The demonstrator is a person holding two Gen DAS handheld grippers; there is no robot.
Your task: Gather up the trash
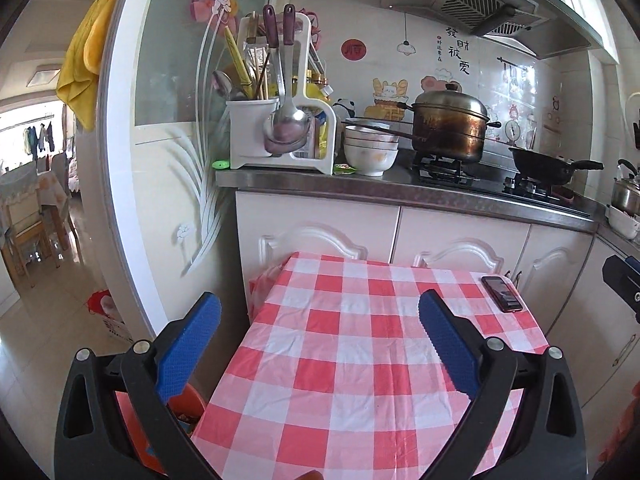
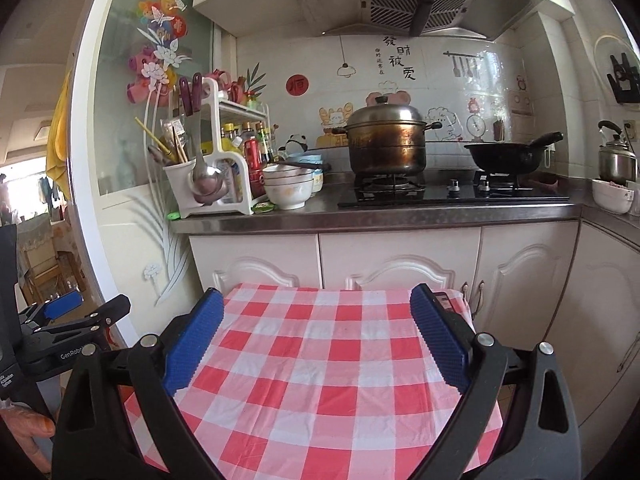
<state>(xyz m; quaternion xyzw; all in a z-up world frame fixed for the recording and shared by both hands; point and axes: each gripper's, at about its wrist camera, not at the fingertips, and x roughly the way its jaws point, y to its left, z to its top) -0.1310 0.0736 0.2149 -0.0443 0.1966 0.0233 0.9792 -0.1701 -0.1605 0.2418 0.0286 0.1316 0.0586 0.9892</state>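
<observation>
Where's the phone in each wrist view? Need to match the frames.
Left wrist: phone lies at the right edge of the checked tablecloth, clear of both fingers.
Right wrist: only a dark sliver shows at the cloth's far right corner, behind the right finger.
Shared landmark: brass steamer pot on the stove.

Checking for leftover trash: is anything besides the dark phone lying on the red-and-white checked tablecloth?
No, the red-and-white checked tablecloth carries only the dark phone near its far right corner.

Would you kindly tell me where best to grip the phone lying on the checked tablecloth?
The phone lies flat near the table's far right corner. Probably come from above and close the gripper across its two long edges at mid-length: it is thin, and the narrow width fits between the fingers.
</observation>
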